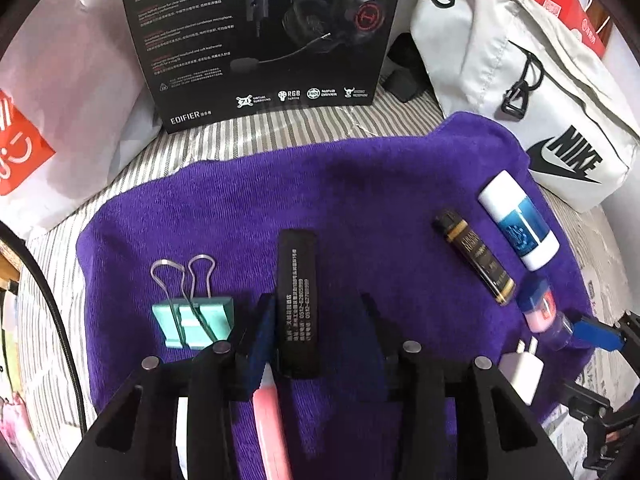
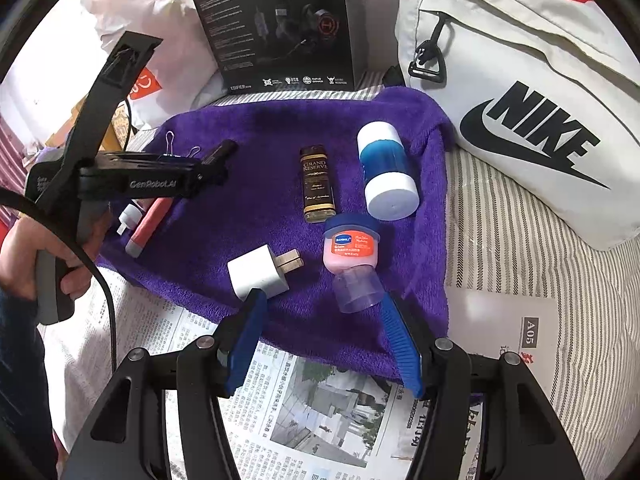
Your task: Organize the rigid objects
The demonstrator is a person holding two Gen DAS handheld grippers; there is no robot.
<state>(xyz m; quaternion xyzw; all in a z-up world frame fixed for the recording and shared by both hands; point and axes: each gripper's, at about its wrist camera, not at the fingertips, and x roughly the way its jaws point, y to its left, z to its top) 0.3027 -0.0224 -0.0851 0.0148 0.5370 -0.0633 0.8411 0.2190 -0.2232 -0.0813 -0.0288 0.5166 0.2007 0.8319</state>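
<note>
A purple towel [image 1: 360, 200] holds the objects. My left gripper [image 1: 316, 300] stands open over a black printed stick [image 1: 299, 300], which lies against the left pad and clear of the right one. A green binder clip [image 1: 192, 320] lies to its left and a pink tube [image 1: 272, 420] under the fingers. My right gripper [image 2: 323, 298] is open at the towel's near edge, with a small clear jar [image 2: 358, 288] just past its tips. Around it lie a white plug [image 2: 260, 276], a pink jar [image 2: 350, 248], a brown bottle [image 2: 317, 184] and a blue-white cylinder [image 2: 386, 168].
A black headphone box [image 1: 260, 40] stands behind the towel, and a white Nike bag [image 2: 520, 100] lies on its right. Newspaper [image 2: 300, 400] covers the striped sheet in front. A white plastic bag [image 1: 72, 100] sits at the back left. A hand [image 2: 24, 264] holds the left gripper.
</note>
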